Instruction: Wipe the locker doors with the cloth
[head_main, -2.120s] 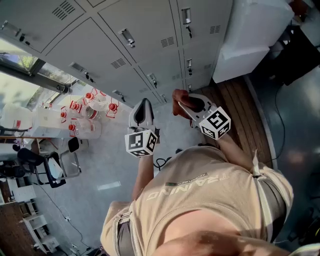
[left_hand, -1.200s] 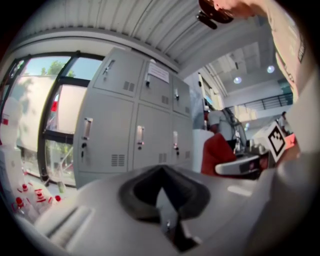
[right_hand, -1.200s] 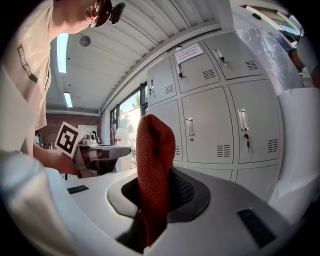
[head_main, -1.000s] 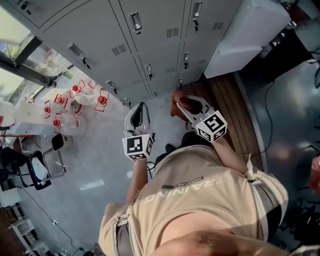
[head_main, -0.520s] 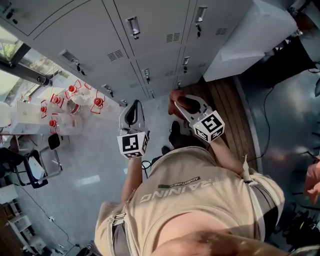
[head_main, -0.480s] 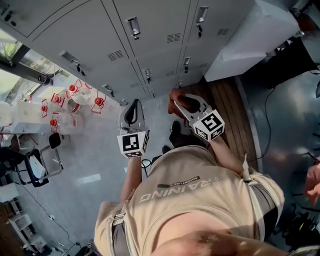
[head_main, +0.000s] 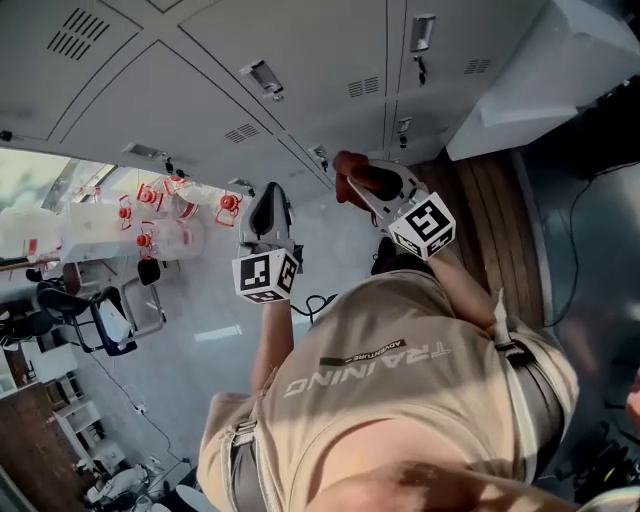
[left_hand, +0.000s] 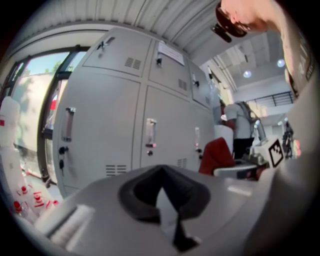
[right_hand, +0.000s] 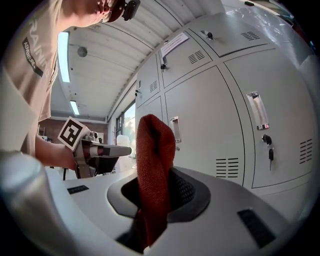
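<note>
While I look down through the head view, the right gripper (head_main: 360, 188) is held out toward the grey locker doors (head_main: 300, 70), with the red cloth (head_main: 350, 170) bunched at its tip. In the right gripper view its jaws are clamped on that cloth. A thick fold stands up from between the dark pads, and a shorter tail hangs below them. The fold rises in front of a lower door, partly covering a door handle (right_hand: 175, 129). From either view I cannot tell whether the fabric actually touches the metal or sits just short of it.

The left gripper (head_main: 272, 200) hangs beside the right one, a little lower in the head view and apart from it. Its jaws are drawn together at the tips, with only a thin sliver of light showing further down between the pads. I see nothing caught between them. It points at the same bank of lockers without touching them.

Below the left gripper is the pale floor (head_main: 200, 300). A cluster of clear jugs (head_main: 170, 215) with red caps stands further left, near the bright window.
</note>
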